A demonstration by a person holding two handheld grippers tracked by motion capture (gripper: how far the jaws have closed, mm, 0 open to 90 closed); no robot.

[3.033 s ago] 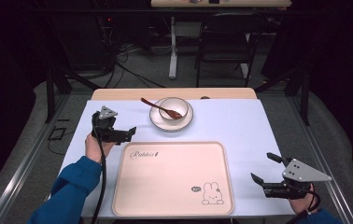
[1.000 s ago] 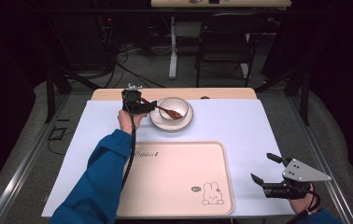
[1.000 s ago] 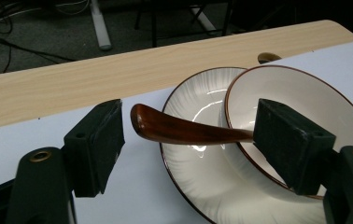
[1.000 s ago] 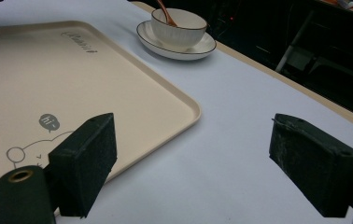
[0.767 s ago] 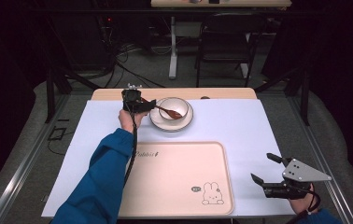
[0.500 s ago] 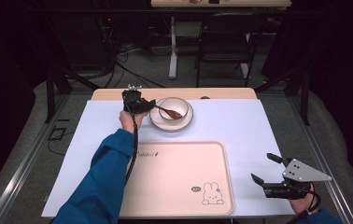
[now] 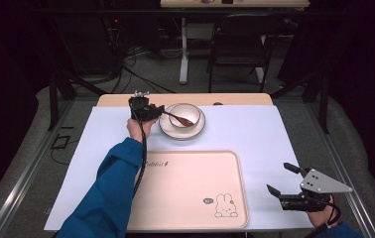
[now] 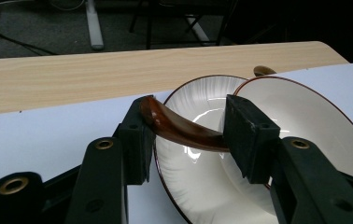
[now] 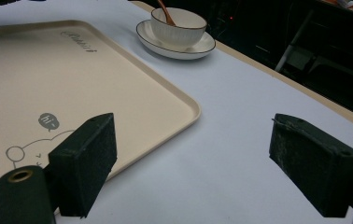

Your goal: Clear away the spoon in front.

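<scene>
Risks, with the left tool (image 7: 158, 111) astride the handle of the brown spoon (image 8: 177, 127) leaning in the bowl (image 7: 178, 122) at the worktop's (image 7: 255, 134) far side, pinch not tellable, right tool (image 9: 193, 140) slack, twisting the slanted handle loose or dragging the bowl.

A lab or test room set up for recording, not a home: in the upper half of the high view, cables (image 7: 126, 64) trail over grey carpet under a desk (image 7: 235, 4) with a black chair (image 7: 237, 39). The table (image 7: 284, 129) wears a plain white sheet, framed by metal rails (image 7: 22, 173) and dark surroundings.
</scene>
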